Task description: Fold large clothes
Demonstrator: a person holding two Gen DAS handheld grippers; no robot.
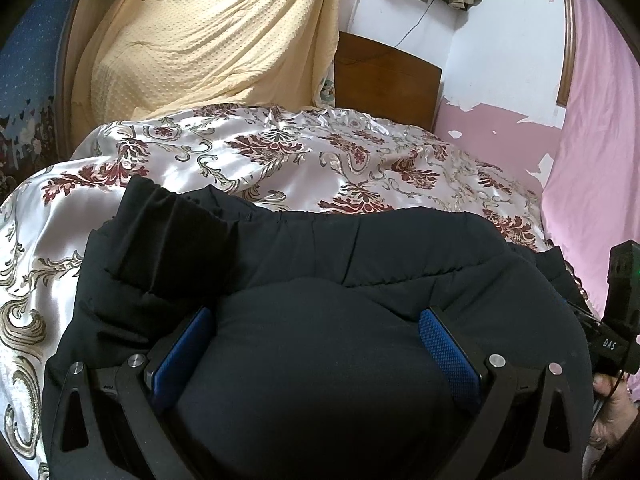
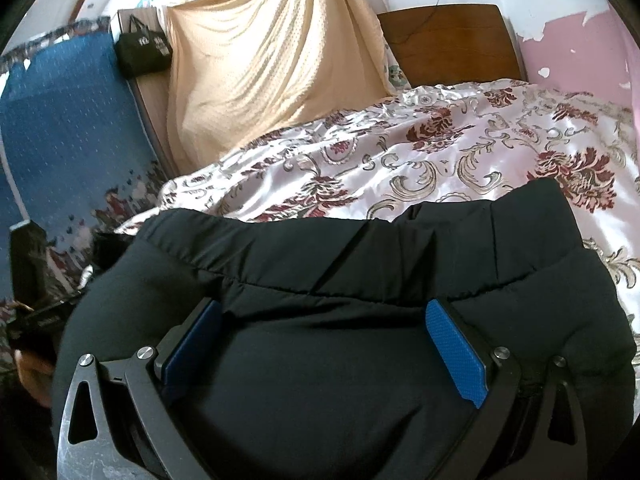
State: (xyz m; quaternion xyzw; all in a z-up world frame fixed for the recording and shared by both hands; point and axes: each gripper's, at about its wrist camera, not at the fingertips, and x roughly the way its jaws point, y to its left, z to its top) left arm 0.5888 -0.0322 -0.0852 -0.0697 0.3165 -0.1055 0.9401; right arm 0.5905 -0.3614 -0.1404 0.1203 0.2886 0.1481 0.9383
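A large black padded garment (image 1: 360,248) lies on a floral satin bedspread (image 1: 280,160); one dark cuff or sleeve end (image 1: 168,216) is folded over at its left. My left gripper (image 1: 316,320) is open, its blue pads (image 1: 444,344) wide apart and pressed onto a puffy bulge of the garment. In the right wrist view the same garment (image 2: 360,248) fills the foreground. My right gripper (image 2: 324,312) is also open, with its blue pads (image 2: 452,344) straddling the fabric. Each gripper shows at the edge of the other's view: the right one (image 1: 618,312), the left one (image 2: 32,280).
A cream dotted blanket (image 1: 208,40) hangs behind the bed beside a wooden headboard (image 1: 384,76). A pink cloth (image 1: 596,160) hangs at the right, and a blue patterned cloth (image 2: 68,120) with a black bag (image 2: 142,54) at the left. A person's hand (image 1: 612,404) holds the right gripper.
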